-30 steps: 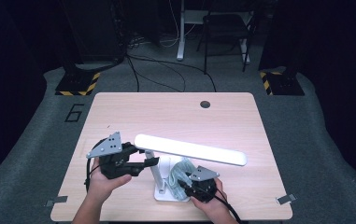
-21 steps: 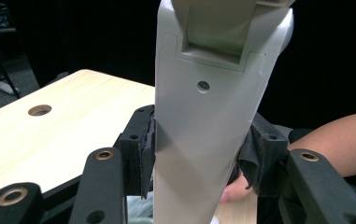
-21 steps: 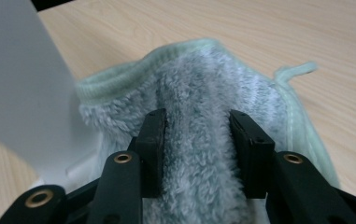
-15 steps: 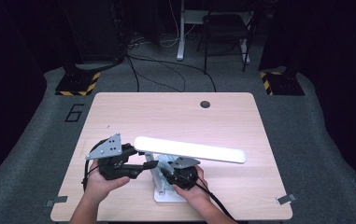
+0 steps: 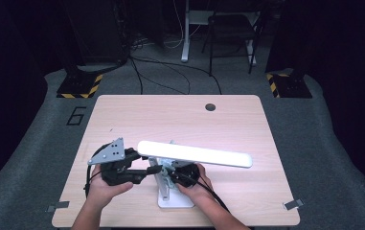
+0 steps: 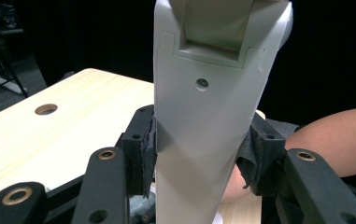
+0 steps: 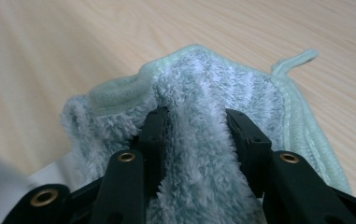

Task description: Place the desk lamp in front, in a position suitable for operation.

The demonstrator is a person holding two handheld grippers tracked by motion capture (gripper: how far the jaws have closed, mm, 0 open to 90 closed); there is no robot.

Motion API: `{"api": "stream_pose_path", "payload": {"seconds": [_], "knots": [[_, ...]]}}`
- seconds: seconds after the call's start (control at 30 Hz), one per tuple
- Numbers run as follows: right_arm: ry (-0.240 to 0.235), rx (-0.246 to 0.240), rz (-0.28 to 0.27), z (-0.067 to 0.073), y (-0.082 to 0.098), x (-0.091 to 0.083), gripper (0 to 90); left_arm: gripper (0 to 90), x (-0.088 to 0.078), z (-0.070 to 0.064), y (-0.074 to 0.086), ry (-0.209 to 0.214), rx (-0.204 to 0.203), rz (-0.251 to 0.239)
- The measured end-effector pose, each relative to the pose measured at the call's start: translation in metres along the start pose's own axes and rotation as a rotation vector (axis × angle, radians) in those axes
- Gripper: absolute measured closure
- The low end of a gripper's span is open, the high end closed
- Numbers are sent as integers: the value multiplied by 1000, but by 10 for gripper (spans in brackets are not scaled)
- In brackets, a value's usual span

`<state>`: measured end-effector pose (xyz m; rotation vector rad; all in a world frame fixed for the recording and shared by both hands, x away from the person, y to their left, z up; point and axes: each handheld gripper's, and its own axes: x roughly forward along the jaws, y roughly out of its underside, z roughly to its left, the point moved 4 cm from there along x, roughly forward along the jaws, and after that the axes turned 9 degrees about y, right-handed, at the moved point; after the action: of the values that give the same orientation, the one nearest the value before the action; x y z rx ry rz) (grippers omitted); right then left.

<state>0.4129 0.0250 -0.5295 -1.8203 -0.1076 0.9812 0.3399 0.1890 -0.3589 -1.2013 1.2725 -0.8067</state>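
A white desk lamp stands near the table's front edge, with its long lit head [image 5: 194, 154] level above its flat base [image 5: 175, 200]. My left gripper [image 5: 157, 169] is shut on the lamp's upright stem [image 6: 203, 107], pads pressed on both sides [image 6: 199, 154]. My right gripper [image 5: 179, 175] sits right of the stem under the lamp head. It is shut on a fluffy pale green cloth [image 7: 213, 84], a fold of which bulges between the jaws [image 7: 196, 135]. Those jaws have just been closing on the cloth.
The wooden table [image 5: 170, 120] has a round cable hole [image 5: 210, 107] at the back. Beyond it, on the grey floor, lie cables [image 5: 170, 72] and stand a chair [image 5: 233, 33] and striped stand bases [image 5: 77, 88]. A forearm [image 6: 334, 140] is behind the stem.
My right hand has moved left with the cloth, in under the lamp head and close to the stem. The left gripper has kept its hold in place.
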Motion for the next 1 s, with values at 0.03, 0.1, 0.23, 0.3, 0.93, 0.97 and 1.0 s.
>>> {"api": "stream_pose_path", "payload": {"seconds": [0.03, 0.1, 0.23, 0.3, 0.93, 0.97, 1.0], "knots": [[12, -1, -4, -3, -1, 2, 619, 527, 0, 0, 0, -1, 0, -1], [49, 45, 13, -12, -1, 6, 625, 527, 0, 0, 0, -5, -1, -1], [105, 84, 24, -29, 0, 14, 626, 528, 0, 0, 0, -9, 2, -3], [109, 108, 44, -34, -1, 16, 625, 529, 0, 0, 0, -12, 2, 0], [-26, -27, -16, 5, -9, 11, 638, 530, 0, 0, 0, -19, 0, 0], [-20, -24, -13, 4, -9, 12, 638, 530, 0, 0, 0, -17, -1, -1], [-6, -26, -14, 2, -10, 14, 638, 530, 1, 0, 1, -18, -1, -7]]}}
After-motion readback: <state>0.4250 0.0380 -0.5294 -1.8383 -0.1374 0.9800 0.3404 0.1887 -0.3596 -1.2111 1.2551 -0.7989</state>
